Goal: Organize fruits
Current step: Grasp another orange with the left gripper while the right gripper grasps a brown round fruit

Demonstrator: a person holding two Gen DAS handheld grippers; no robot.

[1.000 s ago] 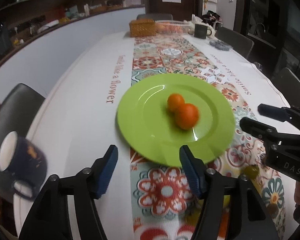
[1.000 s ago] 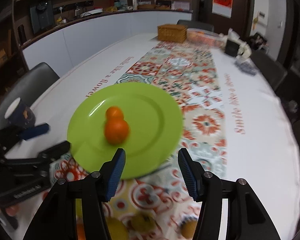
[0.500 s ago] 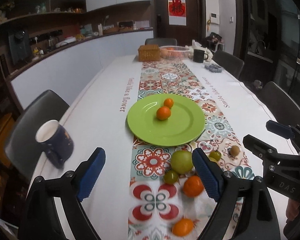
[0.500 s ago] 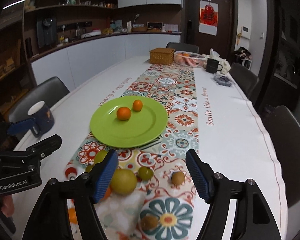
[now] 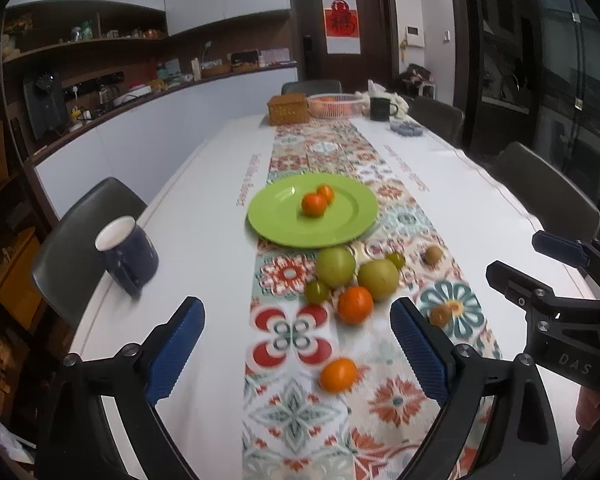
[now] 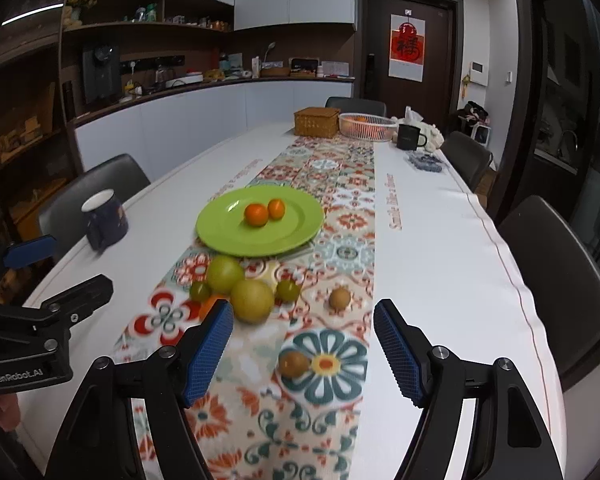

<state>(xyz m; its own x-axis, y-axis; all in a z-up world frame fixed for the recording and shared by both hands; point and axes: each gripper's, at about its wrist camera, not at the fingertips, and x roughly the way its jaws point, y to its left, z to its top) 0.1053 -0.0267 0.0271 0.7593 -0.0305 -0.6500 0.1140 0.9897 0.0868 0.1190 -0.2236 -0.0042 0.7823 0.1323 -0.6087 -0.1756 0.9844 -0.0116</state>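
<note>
Green plate (image 5: 276,220) sits mid-worktop on the patterned runner (image 5: 300,340), carrying two small oranges (image 5: 314,204) side by side. That looks like the portion already sorted. Everything else lies loose on the runner, nearer the person than the plate: two large yellow-green round fruits (image 5: 335,266) touching or nearly so, just beside the plate's near rim; two small green ones (image 5: 316,291) flanking them; an orange (image 5: 355,305) at the front of that cluster; another orange (image 5: 338,375) lying alone, closer still. On the right side of the runner, two small brown fruits, probably kiwis (image 6: 339,298), one beyond the other. Eight pieces off the plate against two on it, so by my reckoning the job is early, most of it left. Left gripper (image 5: 296,350) hangs above the near end of the worktop, fingers wide apart, nothing between them; the lone orange lies below, roughly in line with the gap. Right gripper (image 6: 302,354) likewise spread and empty, the nearer kiwi showing between its fingers. Neither touches any fruit. A dark blue mug (image 5: 126,254) stands near the left edge of the white worktop (image 5: 204,248), well apart from the fruit. Far end: wicker box (image 6: 316,121), white wire basket (image 6: 366,126), a black mug (image 6: 409,136). Picture slightly blurred; fruit kinds are guesses.
</note>
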